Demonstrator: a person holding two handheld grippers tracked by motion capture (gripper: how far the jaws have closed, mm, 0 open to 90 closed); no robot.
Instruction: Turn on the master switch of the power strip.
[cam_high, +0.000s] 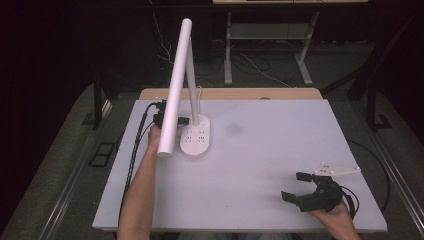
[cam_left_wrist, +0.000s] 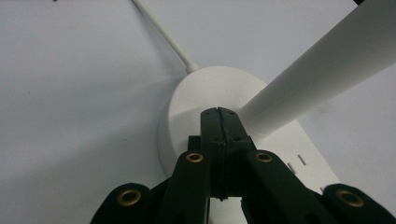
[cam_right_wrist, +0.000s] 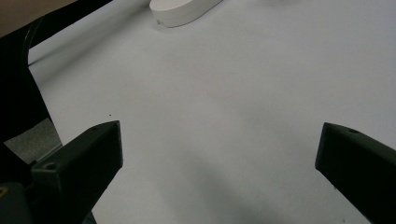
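A white desk lamp stands at the table's back left; its oval base (cam_high: 196, 137) carries socket holes, and a long tube head (cam_high: 175, 85) slants down toward the front. My left gripper (cam_high: 183, 121) sits behind that head, at the base's left side. In the left gripper view its jaws (cam_left_wrist: 219, 114) are shut together with nothing between them, tips just over the base (cam_left_wrist: 187, 98) beside the stem (cam_left_wrist: 317, 70). My right gripper (cam_high: 295, 186) rests at the front right, open and empty, its black fingers (cam_right_wrist: 79, 158) wide apart above bare table.
The white table top (cam_high: 280, 150) has a wooden strip along its far edge. A thin white cord (cam_left_wrist: 163, 32) runs from the lamp base. The lamp base (cam_right_wrist: 182, 11) lies far ahead of the right gripper. Desk legs and cables stand on the floor beyond.
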